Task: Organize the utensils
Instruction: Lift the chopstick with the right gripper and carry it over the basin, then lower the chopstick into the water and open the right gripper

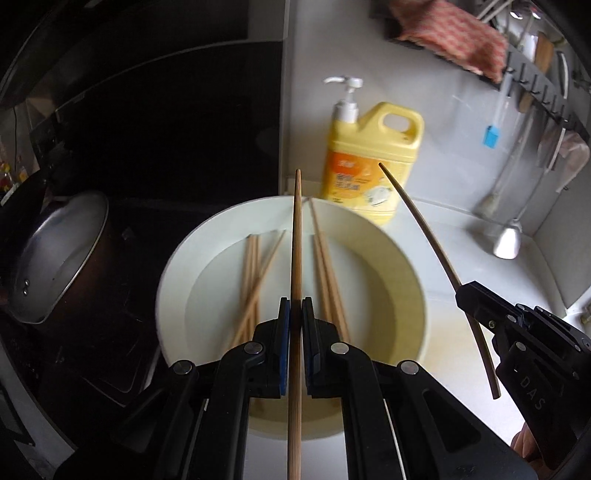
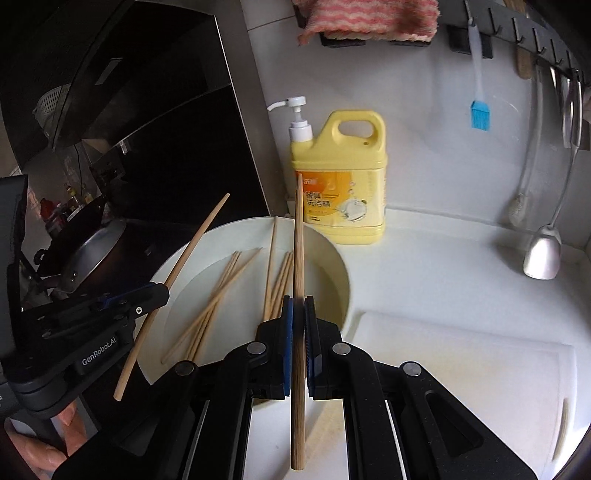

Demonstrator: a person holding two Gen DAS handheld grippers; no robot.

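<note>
A white bowl [image 1: 177, 266] [image 2: 334, 258] on the counter holds several loose wooden chopsticks [image 1: 251, 273] [image 2: 221, 291]. Above the bowl, my left gripper [image 1: 296, 306] [image 2: 162, 290] is shut on one chopstick [image 1: 296, 240] [image 2: 195, 240], which points forward and up. My right gripper [image 2: 298, 304] [image 1: 463, 291] is shut on another chopstick [image 2: 298, 240] [image 1: 417, 218], held just right of the bowl's middle. Both held chopsticks hang clear of those in the bowl. A hand shows behind each gripper at the frame edges.
A yellow detergent bottle [image 1: 373, 158] [image 2: 343, 192] with a pump stands behind the bowl. A pan [image 1: 55, 258] sits on the dark stove at left. A white cutting board [image 2: 461, 369] lies at right. A ladle [image 2: 543, 254], blue brush [image 2: 480, 114] and pink cloth [image 2: 369, 18] hang on the wall.
</note>
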